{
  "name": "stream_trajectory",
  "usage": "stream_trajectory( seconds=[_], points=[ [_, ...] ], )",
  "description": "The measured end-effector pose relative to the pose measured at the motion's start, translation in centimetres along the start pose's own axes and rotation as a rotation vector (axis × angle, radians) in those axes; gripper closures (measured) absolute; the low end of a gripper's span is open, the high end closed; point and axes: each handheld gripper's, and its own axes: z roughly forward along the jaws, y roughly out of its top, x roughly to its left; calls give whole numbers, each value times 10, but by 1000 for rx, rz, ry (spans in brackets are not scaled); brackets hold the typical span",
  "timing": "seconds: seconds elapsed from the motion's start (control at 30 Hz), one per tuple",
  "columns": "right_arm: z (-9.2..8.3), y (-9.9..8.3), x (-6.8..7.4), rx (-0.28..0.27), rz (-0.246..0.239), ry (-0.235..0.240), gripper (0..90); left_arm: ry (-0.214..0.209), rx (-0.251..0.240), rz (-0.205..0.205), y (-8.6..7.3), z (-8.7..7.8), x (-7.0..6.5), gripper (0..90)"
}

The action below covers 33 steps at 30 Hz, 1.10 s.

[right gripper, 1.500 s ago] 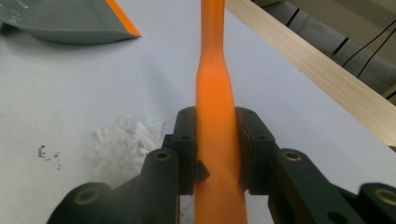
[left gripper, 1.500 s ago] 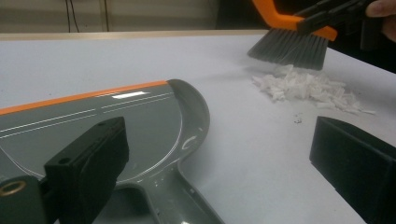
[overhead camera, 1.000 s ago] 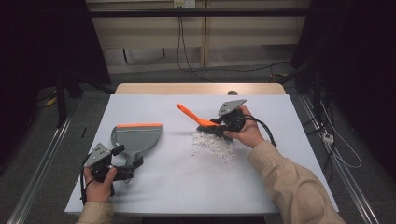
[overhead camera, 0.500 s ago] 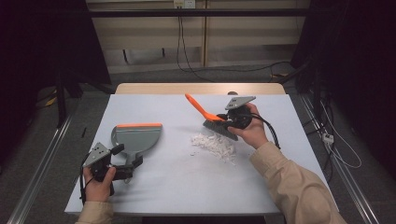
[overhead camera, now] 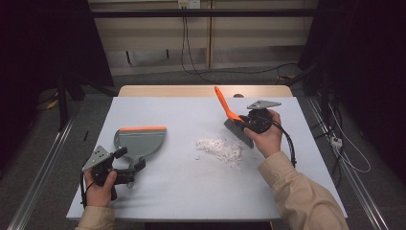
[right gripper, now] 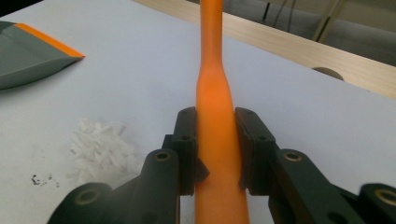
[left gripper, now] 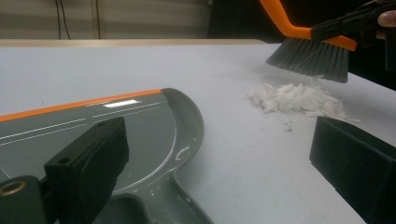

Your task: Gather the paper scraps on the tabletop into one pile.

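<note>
Where jaws clamp, brush (right gripper: 214, 93) handle hides.

Right gripper (overhead camera: 249, 125), clamped on the brush (overhead camera: 233, 120), is drifting away from the dustpan toward the table's right side and lifting a little; bristles that were down at the right edge of the scraps (overhead camera: 220, 148) a second ago are now hanging clear just beyond the pile's far right edge. Brush handle is tipping up too, going from a low slant pointing left to a steep rise toward the far edge of the table (overhead camera: 191, 191).
</note>
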Motion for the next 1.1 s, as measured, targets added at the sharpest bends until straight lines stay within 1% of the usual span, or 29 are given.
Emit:
stream_trajectory(
  seconds=[0.03, 0.1, 0.17, 0.23, 0.33, 0.43, 0.47, 0.53, 0.6, 0.67, 0.73, 0.8, 0.87, 0.9, 0.93, 0.97, 1.03, 1.07, 1.1],
  points=[
    [-1, -3, 0, 2, 4, -7, 716, -2, -1, 3, 0, 0, -1, 44],
    [-4, -8, 1, 9, 17, -38, 716, -3, -7, 4, 2, -1, -2, 44],
    [-6, -13, 2, 14, 33, -44, 716, 2, -12, 10, 3, -3, -2, 44],
    [-7, -18, 3, 23, 33, -50, 716, 8, -16, 9, 3, -4, -4, 44],
    [-11, -24, 6, 32, 33, -64, 716, 10, -9, 19, 3, -5, -7, 44],
    [-16, -30, 7, 35, 35, -61, 715, 12, -7, 19, 3, -5, -9, 44],
    [-18, -32, 7, 28, 39, -60, 715, 14, -6, 20, 2, -5, -9, 44],
    [-21, -36, 6, 28, 45, -73, 715, 18, -1, 27, 2, -5, -9, 44],
    [-23, -39, 4, 24, 47, -70, 715, 18, 0, 21, 1, -4, -10, 44],
    [-24, -41, 3, 18, 56, -71, 714, 18, 5, 25, 1, -3, -10, 44],
    [-25, -43, 3, 24, 53, -73, 713, 17, 8, 33, 1, -3, -10, 44],
    [-25, -42, 4, 33, 50, -88, 711, 18, 7, 33, 1, -2, -10, 44],
    [-25, -40, 4, 54, 47, -96, 705, 17, 8, 30, 1, -2, -10, 44],
    [-26, -39, 5, 70, 64, -82, 685, 15, 9, 27, 1, -1, -10, 44],
    [-25, -38, 4, 88, 88, -70, 672, 15, 12, 32, 1, -1, -10, 44],
    [-26, -36, 4, 90, 83, -75, 650, 14, 12, 31, 1, -1, -10, 44],
    [-27, -30, 5, 104, 61, -92, 649, 12, 14, 35, 1, 0, -10, 44],
    [-26, -27, 6, 109, 59, -88, 643, 13, 15, 36, 1, 0, -10, 44],
    [-25, -25, 7, 128, 64, -82, 649, 12, 14, 34, 1, 0, -11, 44]
  ],
)
